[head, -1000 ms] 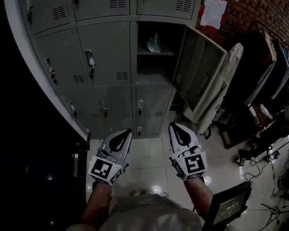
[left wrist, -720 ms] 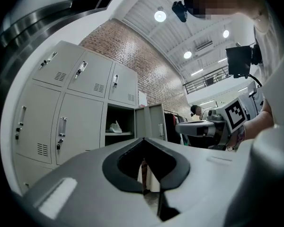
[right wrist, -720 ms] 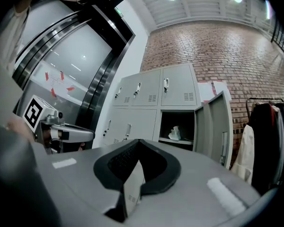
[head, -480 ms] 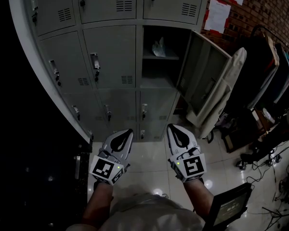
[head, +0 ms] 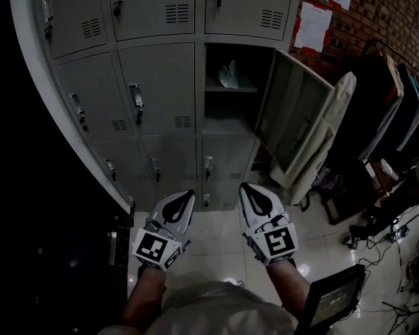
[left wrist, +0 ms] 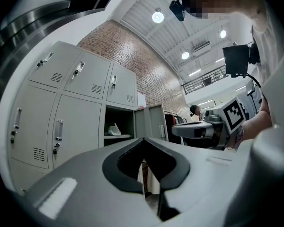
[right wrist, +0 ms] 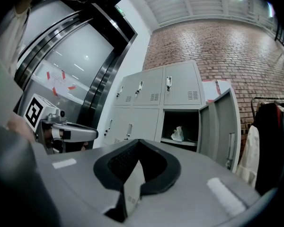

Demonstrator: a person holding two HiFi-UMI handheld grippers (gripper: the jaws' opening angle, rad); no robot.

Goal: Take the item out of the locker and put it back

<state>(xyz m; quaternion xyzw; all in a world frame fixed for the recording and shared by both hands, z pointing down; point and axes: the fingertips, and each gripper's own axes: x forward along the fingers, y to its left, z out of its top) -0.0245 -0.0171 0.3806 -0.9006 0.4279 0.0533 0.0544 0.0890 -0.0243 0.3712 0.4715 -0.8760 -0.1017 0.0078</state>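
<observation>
A small white crumpled bag (head: 228, 75) lies on the shelf inside the open locker compartment (head: 227, 107), whose door (head: 293, 121) swings out to the right. The bag also shows in the left gripper view (left wrist: 114, 130) and the right gripper view (right wrist: 178, 134). My left gripper (head: 187, 195) and right gripper (head: 246, 187) hang side by side over the floor, well short of the lockers. Both are shut with nothing between the jaws, as seen on the left gripper (left wrist: 143, 139) and the right gripper (right wrist: 139, 141).
Closed grey locker doors (head: 157, 86) fill the wall left of and below the open one. A cream garment (head: 332, 121) hangs behind the door, next to a rack of dark clothes (head: 387, 96). Cables and gear (head: 398, 222) litter the floor at right. A dark monitor (head: 332, 299) stands near my right arm.
The head view has shifted a little, so the open compartment sits slightly lower in the frame. Both grippers stay shut and side by side, drifting slightly down.
</observation>
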